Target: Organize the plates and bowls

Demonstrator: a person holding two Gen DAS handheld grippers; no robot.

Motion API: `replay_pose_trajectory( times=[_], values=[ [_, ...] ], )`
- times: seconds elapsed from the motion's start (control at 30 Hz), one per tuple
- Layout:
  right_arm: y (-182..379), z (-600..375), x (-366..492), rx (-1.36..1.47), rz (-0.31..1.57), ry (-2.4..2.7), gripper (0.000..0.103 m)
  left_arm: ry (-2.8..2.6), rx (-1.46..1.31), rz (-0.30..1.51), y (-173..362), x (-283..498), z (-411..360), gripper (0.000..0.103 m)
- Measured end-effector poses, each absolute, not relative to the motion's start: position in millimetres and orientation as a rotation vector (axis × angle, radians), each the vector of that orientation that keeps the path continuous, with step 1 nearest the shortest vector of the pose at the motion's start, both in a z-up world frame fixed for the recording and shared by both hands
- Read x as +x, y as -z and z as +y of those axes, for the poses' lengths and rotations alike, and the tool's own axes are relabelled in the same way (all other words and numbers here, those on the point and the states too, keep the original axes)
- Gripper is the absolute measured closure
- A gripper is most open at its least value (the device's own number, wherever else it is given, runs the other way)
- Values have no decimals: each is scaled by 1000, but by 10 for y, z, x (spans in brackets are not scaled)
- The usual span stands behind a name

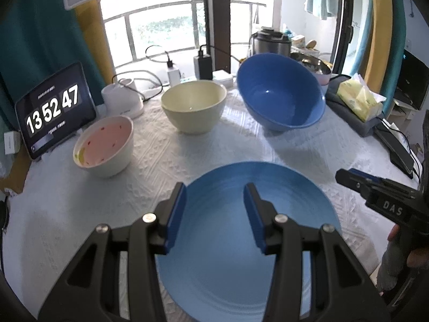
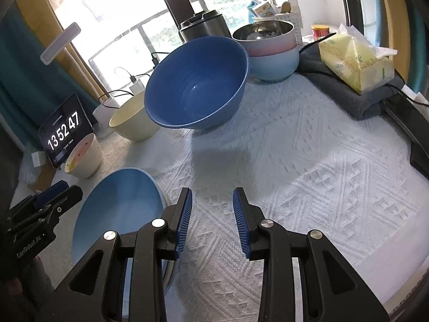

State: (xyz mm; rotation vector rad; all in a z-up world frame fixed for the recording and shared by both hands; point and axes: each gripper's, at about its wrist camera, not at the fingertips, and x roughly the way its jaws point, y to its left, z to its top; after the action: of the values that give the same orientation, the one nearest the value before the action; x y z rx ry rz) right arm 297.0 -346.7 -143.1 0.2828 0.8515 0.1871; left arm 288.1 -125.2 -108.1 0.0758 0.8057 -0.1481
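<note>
A light blue plate (image 1: 241,241) lies flat on the white tablecloth near the front edge; it also shows in the right wrist view (image 2: 118,214). My left gripper (image 1: 214,187) hovers open and empty over the plate. My right gripper (image 2: 213,193) is open and empty over bare cloth just right of the plate. Behind stand a large dark blue bowl (image 1: 281,94) (image 2: 195,86), a cream bowl (image 1: 193,107) (image 2: 131,118) and a small white bowl with a pink inside (image 1: 104,145) (image 2: 83,158).
A tablet clock (image 1: 53,110) stands at the left. Stacked pink and blue bowls with a steel one (image 2: 270,51), a cooker (image 2: 203,26), a tissue pack (image 2: 354,61) on a grey cloth, chargers and cables (image 1: 171,72) crowd the back.
</note>
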Motion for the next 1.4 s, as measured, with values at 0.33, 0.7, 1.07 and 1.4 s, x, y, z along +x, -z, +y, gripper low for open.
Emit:
replay_pose_trajectory(
  times=[0.33, 0.7, 1.07, 1.4],
  values=[
    [1486, -3294, 2914, 297, 869, -242, 57, 66, 23, 864, 1299, 2852, -917, 57],
    [1686, -3142, 2895, 302, 939, -253, 57, 77, -52, 992, 1660, 2845, -782, 56],
    [1812, -3093, 2908, 373, 985, -319, 57, 144, -188, 1008, 1749, 2858, -670, 56],
    [1819, -2964, 2914, 362, 986, -317, 58, 172, -231, 999, 1761, 2822, -647, 57]
  ],
)
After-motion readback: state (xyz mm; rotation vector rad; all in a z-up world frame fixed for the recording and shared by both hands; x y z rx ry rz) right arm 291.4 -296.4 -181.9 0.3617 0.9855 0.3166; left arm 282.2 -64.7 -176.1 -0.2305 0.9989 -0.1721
